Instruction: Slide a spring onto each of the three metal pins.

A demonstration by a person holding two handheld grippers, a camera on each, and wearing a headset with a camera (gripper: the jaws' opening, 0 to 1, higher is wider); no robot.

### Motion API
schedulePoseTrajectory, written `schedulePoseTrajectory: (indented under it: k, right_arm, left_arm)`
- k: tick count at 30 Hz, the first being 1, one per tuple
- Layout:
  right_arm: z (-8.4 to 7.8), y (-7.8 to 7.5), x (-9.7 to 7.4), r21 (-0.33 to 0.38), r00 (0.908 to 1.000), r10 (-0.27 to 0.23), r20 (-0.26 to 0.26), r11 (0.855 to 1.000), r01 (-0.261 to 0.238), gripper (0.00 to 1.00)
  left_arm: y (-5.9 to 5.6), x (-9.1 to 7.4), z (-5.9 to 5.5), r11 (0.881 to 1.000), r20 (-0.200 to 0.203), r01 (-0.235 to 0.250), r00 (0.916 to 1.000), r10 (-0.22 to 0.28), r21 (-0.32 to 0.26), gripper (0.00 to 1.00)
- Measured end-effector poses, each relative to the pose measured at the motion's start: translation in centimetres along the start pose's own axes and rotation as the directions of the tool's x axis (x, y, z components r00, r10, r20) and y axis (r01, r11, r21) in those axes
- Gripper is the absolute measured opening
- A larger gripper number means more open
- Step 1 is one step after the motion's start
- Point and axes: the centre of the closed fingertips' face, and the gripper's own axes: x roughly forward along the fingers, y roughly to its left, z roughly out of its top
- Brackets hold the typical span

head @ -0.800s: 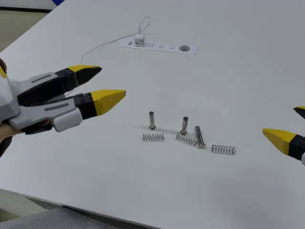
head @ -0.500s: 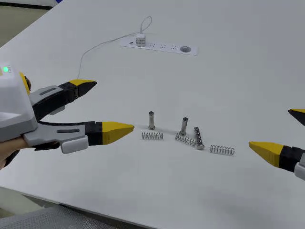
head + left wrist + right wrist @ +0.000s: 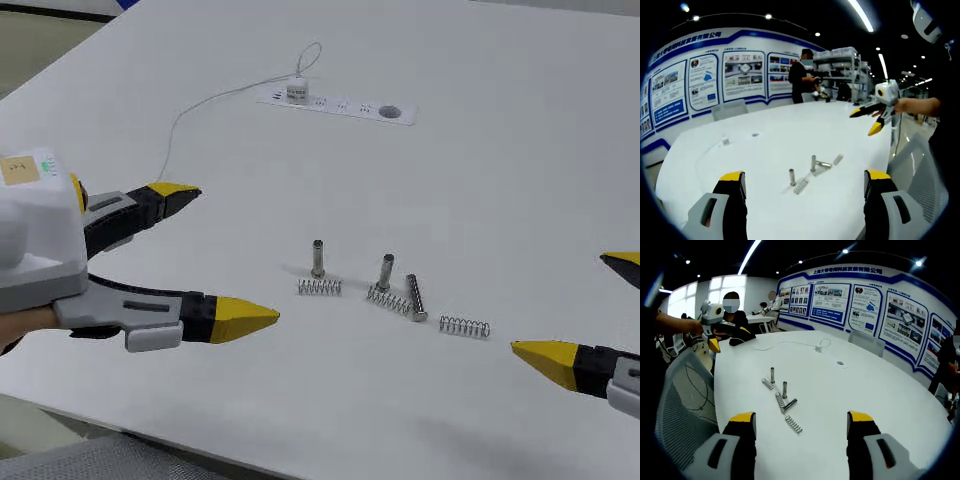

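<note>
Two metal pins stand upright on the white table [image 3: 500, 150], one on the left [image 3: 318, 257] and one in the middle [image 3: 385, 271]. A third pin [image 3: 415, 297] lies flat to the right of them. Three loose springs lie on the table: one [image 3: 320, 288] in front of the left pin, one [image 3: 390, 297] between the middle pin and the lying pin, one [image 3: 465, 327] further right. My left gripper [image 3: 230, 253] hovers open to the left of the parts, holding nothing. My right gripper [image 3: 560, 302] hovers open to their right. The same pins [image 3: 792, 177] [image 3: 772, 375] show ahead of each gripper's jaws.
A white power strip [image 3: 335, 103] with a plugged-in cable lies at the back of the table. The table's front edge runs close below the parts, with a mesh chair [image 3: 685, 405] beside it. People [image 3: 802, 75] stand beyond the table, by wall posters.
My left gripper's jaws have spread much wider and its lower jaw has dropped. The right gripper has drifted down and a little inward. The pins and springs lie as before.
</note>
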Motion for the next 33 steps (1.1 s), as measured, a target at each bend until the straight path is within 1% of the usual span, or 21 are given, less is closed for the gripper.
schedulePoseTrajectory:
  k: [4, 9, 12, 16, 24, 33]
  right_arm:
    - [0.3, -0.2, -0.2, 0.023, 0.9998, -0.007, 0.017, 1.0, 0.007, 0.75]
    - [-0.1, -0.4, -0.4, 0.016, 0.9999, -0.012, -0.002, 1.0, 0.012, 0.76]
    - [0.0, -0.2, -0.4, 0.022, 1.0, -0.008, 0.003, 1.0, 0.008, 0.76]
    - [0.2, 0.0, -0.3, 0.039, 0.9999, -0.008, 0.013, 0.999, 0.008, 0.76]
    - [-0.3, 0.7, -0.1, 0.038, 0.9999, 0.011, -0.004, 0.999, -0.011, 0.76]
    - [-0.3, 0.4, 0.3, 0.051, 0.9999, 0.005, -0.011, 0.999, -0.005, 0.74]
  left_arm:
    - [0.0, 0.0, 0.3, 1.0, 0.016, 0.001, 0.9999, -0.001, -0.008, 1.0]
    - [0.2, -0.2, 0.3, 1.0, 0.011, -0.003, 0.9999, 0.003, -0.003, 1.0]
    - [0.2, -0.2, 0.4, 1.0, 0.012, -0.001, 0.9999, 0.001, -0.004, 1.0]
    - [0.0, -0.1, 0.3, 1.0, 0.005, 0.005, 1.0, -0.005, -0.001, 1.0]
    - [-0.3, 0.1, 0.1, 1.0, 0.0, 0.013, 0.9999, -0.013, -0.002, 1.0]
    - [-0.5, 0.2, -0.2, 1.0, -0.006, 0.012, 0.9999, -0.012, -0.006, 1.0]
